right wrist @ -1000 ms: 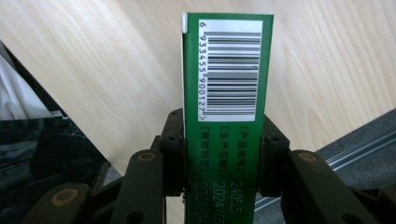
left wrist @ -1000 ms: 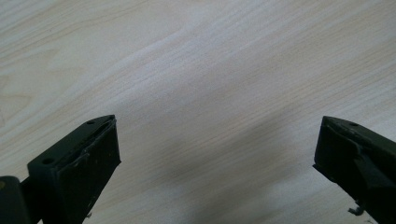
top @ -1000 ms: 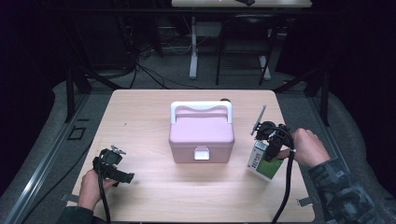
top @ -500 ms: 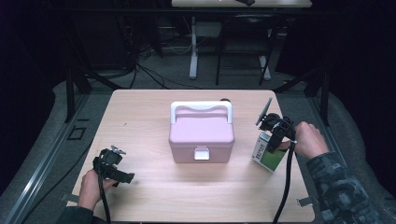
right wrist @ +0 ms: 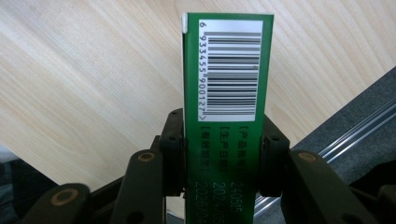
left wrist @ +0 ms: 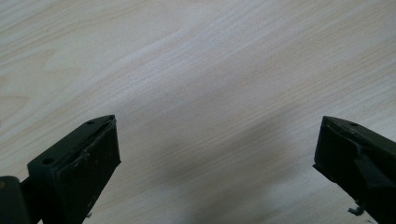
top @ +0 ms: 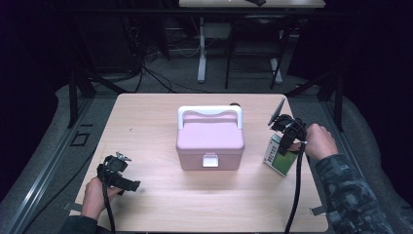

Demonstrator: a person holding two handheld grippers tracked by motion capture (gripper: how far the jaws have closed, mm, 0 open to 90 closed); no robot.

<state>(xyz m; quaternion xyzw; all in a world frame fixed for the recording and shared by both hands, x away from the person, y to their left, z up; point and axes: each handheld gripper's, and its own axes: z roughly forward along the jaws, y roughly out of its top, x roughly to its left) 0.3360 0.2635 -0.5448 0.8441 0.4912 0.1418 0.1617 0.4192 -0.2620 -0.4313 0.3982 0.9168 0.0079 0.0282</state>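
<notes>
Jaws of the right gripper (top: 285, 141) pinched the green carton (right wrist: 223, 93) across its narrow sides, low on its body, so most of it stood clear beyond the pads. Carton sat tilted at the counter's (top: 146, 122) right edge, just beside the pink box (top: 210, 141) but apart from it. Risk noted: it could pivot or slip, strike the box, or drop off the edge. Left gripper (top: 117, 175) rested spread and empty.

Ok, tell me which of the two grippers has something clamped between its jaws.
The right gripper: its jaws press both sides of the green box with the barcode. The left gripper stands open over bare table.
</notes>
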